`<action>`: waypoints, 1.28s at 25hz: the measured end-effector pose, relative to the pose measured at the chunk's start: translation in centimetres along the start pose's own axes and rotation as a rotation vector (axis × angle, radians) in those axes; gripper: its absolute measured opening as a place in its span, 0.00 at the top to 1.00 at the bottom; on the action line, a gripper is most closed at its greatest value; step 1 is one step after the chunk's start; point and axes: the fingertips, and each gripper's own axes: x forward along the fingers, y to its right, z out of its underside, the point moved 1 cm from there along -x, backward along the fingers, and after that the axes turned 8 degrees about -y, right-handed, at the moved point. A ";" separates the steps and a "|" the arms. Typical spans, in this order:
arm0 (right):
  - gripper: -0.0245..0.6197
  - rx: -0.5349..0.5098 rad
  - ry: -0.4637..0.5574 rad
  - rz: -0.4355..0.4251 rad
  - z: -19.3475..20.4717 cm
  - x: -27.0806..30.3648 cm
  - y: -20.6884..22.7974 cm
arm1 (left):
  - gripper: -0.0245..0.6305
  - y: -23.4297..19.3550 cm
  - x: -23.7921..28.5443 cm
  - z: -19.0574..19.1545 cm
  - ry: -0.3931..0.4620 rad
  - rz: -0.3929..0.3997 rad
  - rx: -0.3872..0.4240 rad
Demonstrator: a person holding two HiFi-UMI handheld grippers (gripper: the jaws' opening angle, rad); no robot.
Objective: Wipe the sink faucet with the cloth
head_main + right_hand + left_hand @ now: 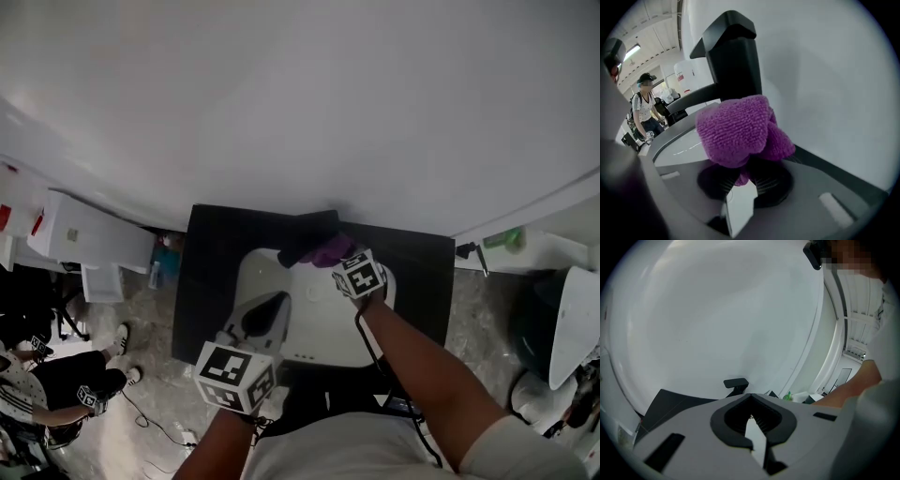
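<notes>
A black faucet stands at the back of a white sink set in a black countertop. My right gripper is shut on a bunched purple cloth, which sits at the faucet's right side. In the right gripper view the cloth bulges out of the right gripper just in front of the faucet's upright body; whether they touch I cannot tell. My left gripper hovers over the sink's left part, shut and holding nothing. Its view shows the left gripper and the faucet far off.
White cabinets stand left of the counter, and a green bottle rests on a white ledge to the right. A seated person is at the lower left. A white wall rises close behind the faucet.
</notes>
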 end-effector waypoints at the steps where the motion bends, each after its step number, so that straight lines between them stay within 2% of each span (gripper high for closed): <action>1: 0.85 0.010 0.011 0.002 -0.3 -0.8 -0.1 | 0.95 -0.1 -0.1 -0.1 0.005 -0.002 -0.003; 6: 0.85 0.053 0.260 -0.002 -4.6 -11.8 -2.2 | 0.95 0.5 -0.5 -1.0 0.023 0.020 -0.007; 8: 0.85 0.035 0.291 -0.003 -5.9 -12.2 -1.9 | 0.95 0.4 -0.2 -1.3 0.024 0.020 -0.003; 12: 0.85 0.028 0.175 0.002 -4.6 -6.3 -0.5 | 0.95 0.0 0.0 -1.2 0.019 0.008 0.002; 16: 0.85 0.100 0.048 -0.052 -1.1 -0.7 -0.1 | 0.95 -0.1 0.2 -0.5 -0.004 0.006 0.019; 20: 0.85 0.080 0.031 -0.049 -0.8 -0.9 -0.2 | 0.95 0.6 -0.7 -1.3 0.012 -0.007 0.040; 22: 0.85 0.075 0.074 -0.058 -1.7 -4.3 -1.3 | 0.95 1.1 -1.6 -2.1 0.026 -0.011 0.049; 26: 0.85 0.055 0.255 -0.089 -6.0 -16.0 -4.3 | 0.95 3.0 -3.5 -4.6 0.053 -0.042 0.088; 32: 0.85 -0.061 0.511 -0.099 -12.4 -32.9 -8.9 | 0.95 7.5 -6.9 -10.7 0.190 -0.035 0.155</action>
